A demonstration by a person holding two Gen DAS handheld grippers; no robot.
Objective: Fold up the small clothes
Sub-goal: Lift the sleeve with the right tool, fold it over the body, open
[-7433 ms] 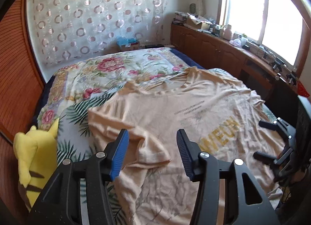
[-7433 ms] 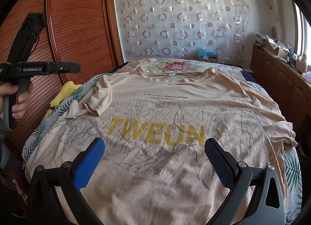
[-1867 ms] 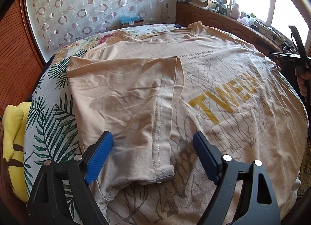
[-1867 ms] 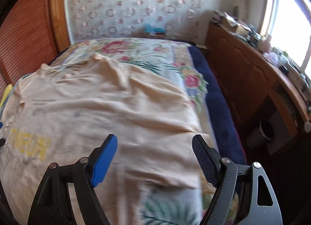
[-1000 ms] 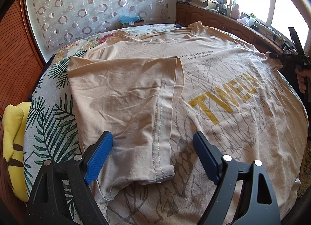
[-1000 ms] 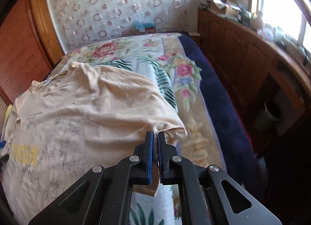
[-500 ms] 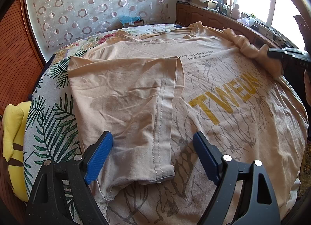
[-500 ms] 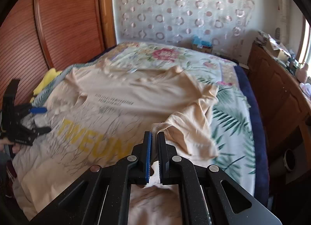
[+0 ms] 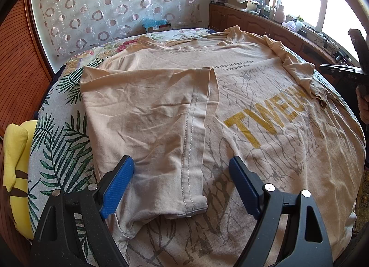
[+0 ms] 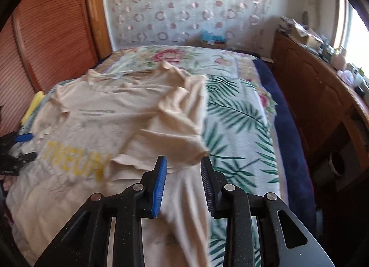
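At the far left we see a yellow soft toy [image 9: 16,170] lying at the edge of the bed [image 9: 57,142], which has a cover with green leaves and pink flowers. Next comes our left gripper [image 9: 182,184]. Its blue jaws stand wide apart and hold nothing. It hangs over the left sleeve [image 9: 147,126], which lies folded flat onto the front of the tan T-shirt [image 9: 265,151]. The T-shirt is spread over most of the bed, with big yellow letters across its middle.

Further right is our right gripper [image 10: 183,184]. Its jaws have just been opening, and now there is a small gap between them. The right sleeve [image 10: 177,124] lies bunched up on the shirt just past the tips, and the pads do not press on it. On the far right a wooden cabinet [image 10: 318,96] runs along the wall.
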